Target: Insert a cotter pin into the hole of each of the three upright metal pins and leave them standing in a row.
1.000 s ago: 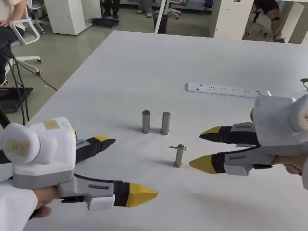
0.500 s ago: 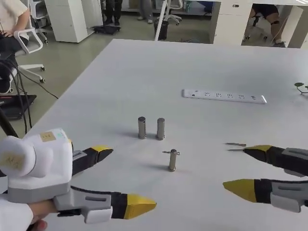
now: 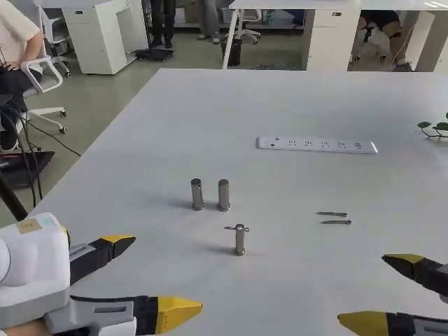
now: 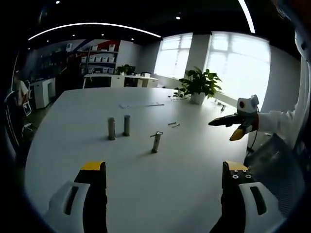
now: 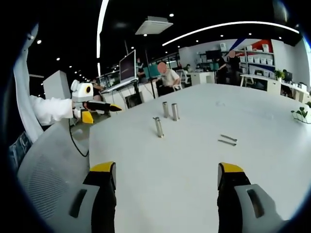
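Observation:
Two bare metal pins stand upright side by side on the white table. A third pin stands nearer to me with a cotter pin through its top. Two loose cotter pins lie to the right of it. My left gripper is open at the bottom left, well short of the pins. My right gripper is open at the bottom right, nothing between its fingers. The left gripper view shows the three pins ahead; the right gripper view shows them and the loose cotter pins.
A white power strip lies farther back on the table. A small plant sits at the right edge. Chairs, white desks and people stand beyond the far edge of the table.
Both grippers have pulled back toward me, away from the pins; the right one left the pin with the cotter pin in it. The head camera has tilted up.

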